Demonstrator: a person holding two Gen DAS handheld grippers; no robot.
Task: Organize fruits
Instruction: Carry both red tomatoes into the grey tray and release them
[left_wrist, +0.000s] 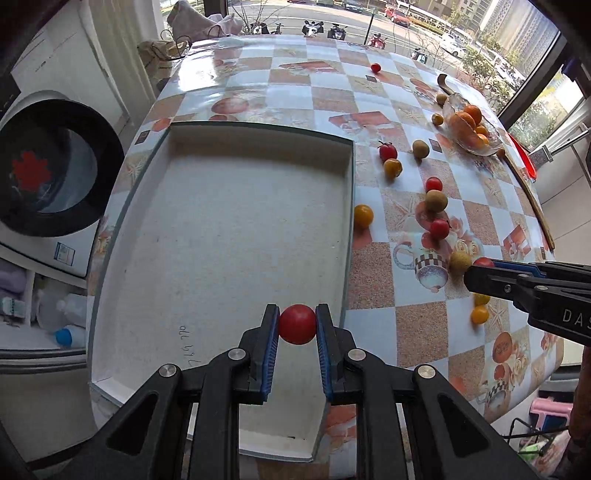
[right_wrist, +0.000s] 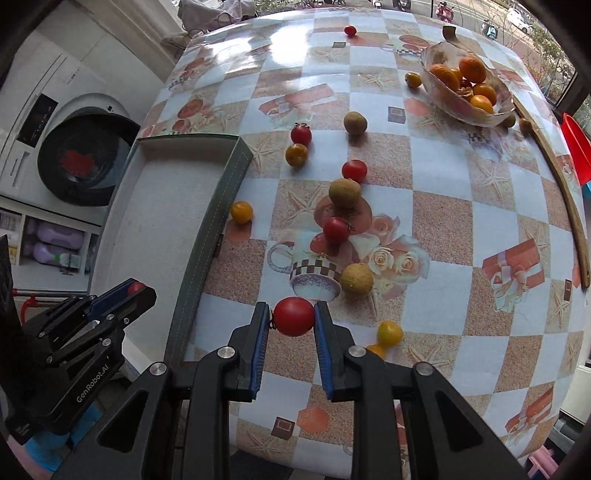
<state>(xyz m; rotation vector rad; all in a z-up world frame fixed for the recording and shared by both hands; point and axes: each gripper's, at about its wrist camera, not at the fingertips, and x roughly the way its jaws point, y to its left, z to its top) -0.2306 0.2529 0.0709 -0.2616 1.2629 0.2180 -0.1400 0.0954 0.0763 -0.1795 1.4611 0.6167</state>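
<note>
My left gripper (left_wrist: 297, 325) is shut on a red cherry tomato (left_wrist: 297, 324) and holds it over the near part of the white box lid (left_wrist: 221, 229), which holds no fruit. My right gripper (right_wrist: 293, 317) is shut on another red cherry tomato (right_wrist: 293, 316) above the table, right of the lid's green wall (right_wrist: 218, 206). Loose red tomatoes (right_wrist: 336, 229), yellow tomatoes (right_wrist: 242, 212) and brown longans (right_wrist: 344, 192) lie scattered on the checkered tablecloth. The right gripper also shows in the left wrist view (left_wrist: 476, 271), and the left gripper in the right wrist view (right_wrist: 138, 290).
A glass dish (right_wrist: 476, 112) with oranges (right_wrist: 472, 68) stands at the far right. A lone red tomato (right_wrist: 349, 30) lies far back. A wooden strip (right_wrist: 569, 206) lines the table's right edge. A washing machine (left_wrist: 48, 166) stands left of the table.
</note>
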